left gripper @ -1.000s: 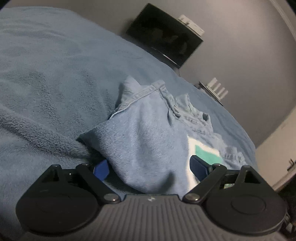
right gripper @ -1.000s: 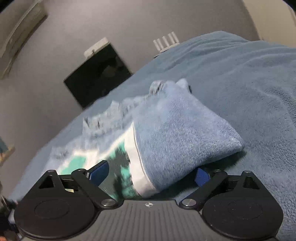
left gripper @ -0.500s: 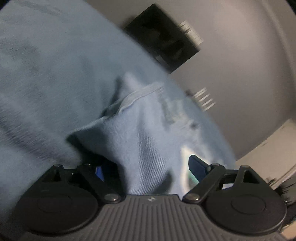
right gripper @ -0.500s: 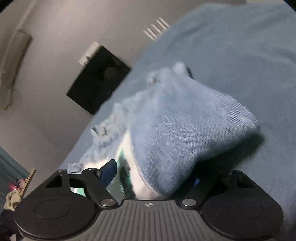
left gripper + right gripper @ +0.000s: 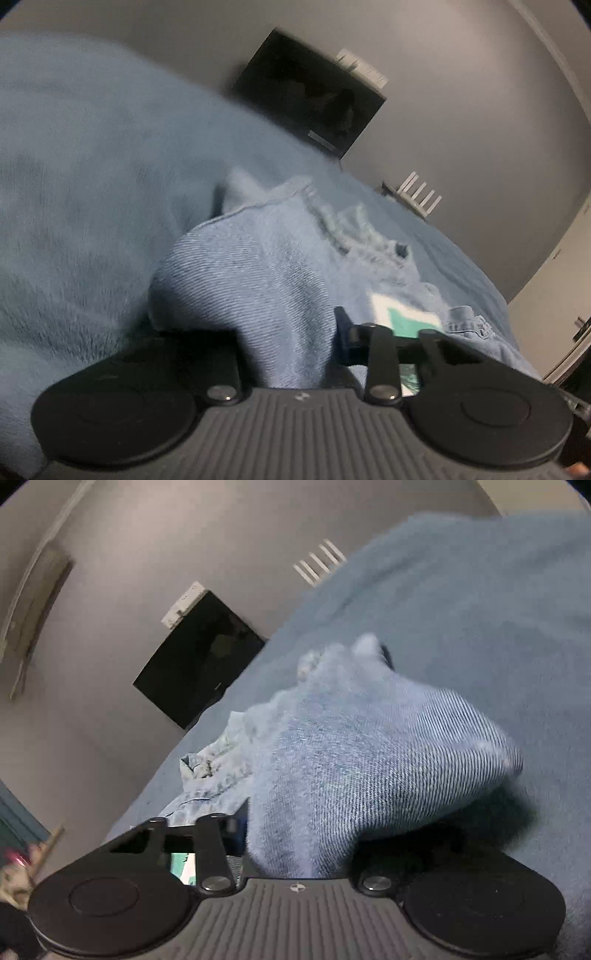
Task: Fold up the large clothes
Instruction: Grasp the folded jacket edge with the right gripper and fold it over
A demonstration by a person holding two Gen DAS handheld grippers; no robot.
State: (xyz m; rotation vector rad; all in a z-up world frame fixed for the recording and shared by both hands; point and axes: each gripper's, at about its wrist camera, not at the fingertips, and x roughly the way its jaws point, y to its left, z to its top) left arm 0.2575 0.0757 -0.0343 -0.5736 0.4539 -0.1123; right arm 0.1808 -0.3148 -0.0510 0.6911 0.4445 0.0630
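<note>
Grey walls (image 5: 461, 92) and a dark screen (image 5: 310, 92) are looming behind a bed spread with a fuzzy blue blanket (image 5: 81, 177), where a pair of light denim jeans (image 5: 258, 258) is lying folded over on itself. Both tongs have just been closing: the left gripper (image 5: 291, 354) is pinching one bunched corner of the denim fold, and the right gripper (image 5: 299, 845) is clamping the other corner, cloth filling both jaws.

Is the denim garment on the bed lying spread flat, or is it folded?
Folded: the denim garment lies doubled, a rounded fold edge at each near corner.
</note>
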